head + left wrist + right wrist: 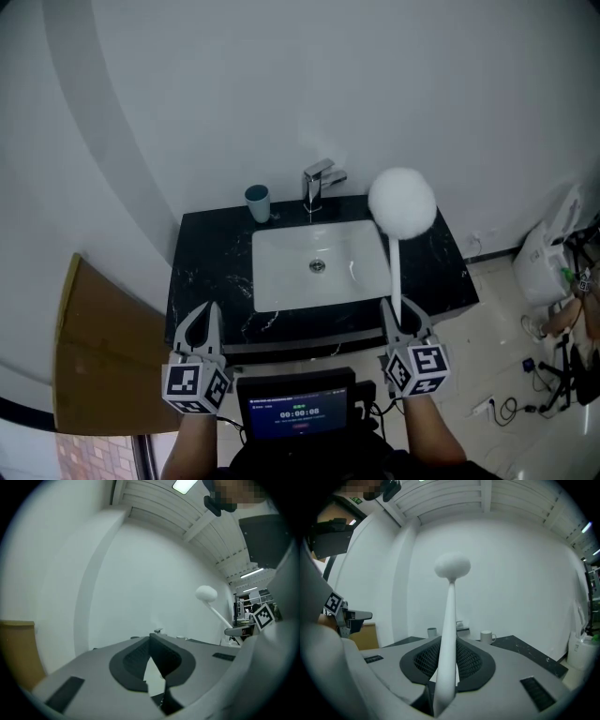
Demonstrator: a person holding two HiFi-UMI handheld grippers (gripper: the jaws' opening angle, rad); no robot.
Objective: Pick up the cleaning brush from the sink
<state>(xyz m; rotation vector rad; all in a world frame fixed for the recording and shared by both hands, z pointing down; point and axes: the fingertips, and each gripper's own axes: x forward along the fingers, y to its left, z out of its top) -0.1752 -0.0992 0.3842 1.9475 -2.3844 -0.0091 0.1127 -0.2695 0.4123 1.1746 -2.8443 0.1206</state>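
The cleaning brush has a round white head (402,202) on a long white handle (396,272). It stands up over the right side of the white sink (272,277), clear of the basin. My right gripper (401,317) is shut on the lower end of the handle. In the right gripper view the handle (449,634) rises between the dark pads to the brush head (452,566). My left gripper (203,317) hangs in front of the counter's left part, shut with nothing in it; its jaw tips (151,637) meet. The brush head (206,593) also shows in the left gripper view.
A chrome faucet (319,183) and a blue-grey cup (258,202) stand behind the basin on the black stone counter (206,253). A white mug (487,636) stands further right. Brown cardboard (94,356) leans at the left. A screen (300,408) sits at my chest; cables and a white bin (548,262) lie right.
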